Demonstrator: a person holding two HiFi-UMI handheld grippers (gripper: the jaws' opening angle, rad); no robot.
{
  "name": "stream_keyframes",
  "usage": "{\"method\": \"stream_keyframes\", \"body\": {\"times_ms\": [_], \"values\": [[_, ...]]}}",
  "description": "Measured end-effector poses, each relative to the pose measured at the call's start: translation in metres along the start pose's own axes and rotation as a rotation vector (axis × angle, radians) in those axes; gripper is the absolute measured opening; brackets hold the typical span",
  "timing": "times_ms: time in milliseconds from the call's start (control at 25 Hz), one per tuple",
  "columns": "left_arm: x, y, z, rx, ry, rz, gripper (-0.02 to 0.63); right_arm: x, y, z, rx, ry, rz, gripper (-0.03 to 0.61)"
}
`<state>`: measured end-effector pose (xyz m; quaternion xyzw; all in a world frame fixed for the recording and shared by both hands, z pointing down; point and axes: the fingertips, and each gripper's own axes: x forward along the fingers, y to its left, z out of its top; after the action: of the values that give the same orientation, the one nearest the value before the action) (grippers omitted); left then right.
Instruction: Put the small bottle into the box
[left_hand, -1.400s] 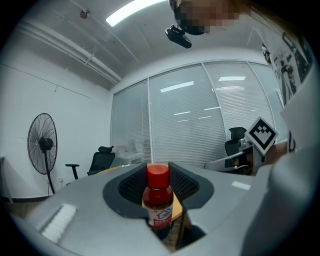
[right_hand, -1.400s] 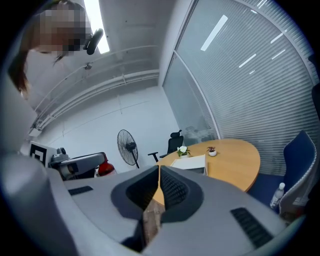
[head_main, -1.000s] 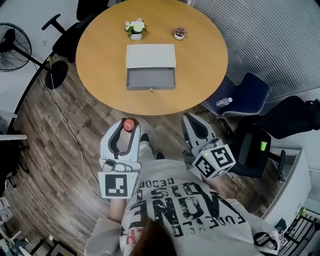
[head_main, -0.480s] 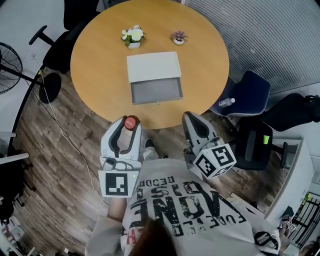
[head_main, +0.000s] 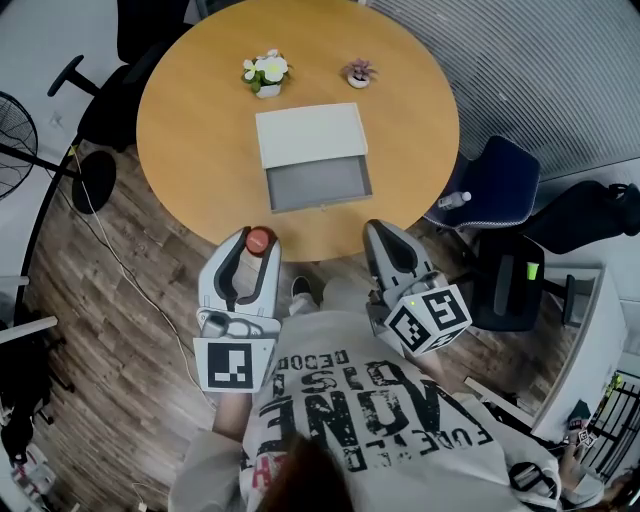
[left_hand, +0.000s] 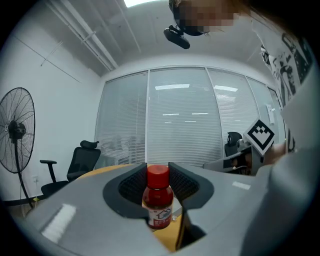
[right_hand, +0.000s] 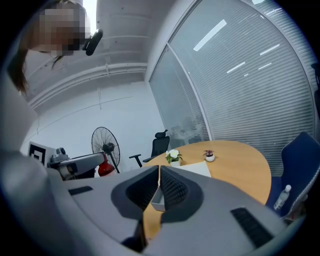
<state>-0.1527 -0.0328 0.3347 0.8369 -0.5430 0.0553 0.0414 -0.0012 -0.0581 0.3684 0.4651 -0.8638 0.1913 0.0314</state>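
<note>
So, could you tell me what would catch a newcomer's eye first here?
The red-capped small bottle, held upright in the left gripper by the round table's near edge. Mid-table sits the box, its drawer open. The right gripper is shut, empty.

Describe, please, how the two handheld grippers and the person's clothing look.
The left gripper and the right gripper have light grey shells with dark ribbed pads inside curved jaws. Each carries a white cube with black square markers. The person wears a grey shirt with black lettering.
</note>
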Motion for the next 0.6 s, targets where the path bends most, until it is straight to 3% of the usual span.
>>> {"method": "stream_keyframes", "body": {"times_ms": [320,600], "values": [[0.020,0.001,-0.003,-0.009,0.017,-0.009,0.140,0.012,-0.017,0.002,0.014,0.011,-0.012,0.015],[0.051,0.006,0.007,-0.013,0.001,0.030,0.140,0.033,-0.041,0.018,0.008,0.009,0.021,0.015]]}}
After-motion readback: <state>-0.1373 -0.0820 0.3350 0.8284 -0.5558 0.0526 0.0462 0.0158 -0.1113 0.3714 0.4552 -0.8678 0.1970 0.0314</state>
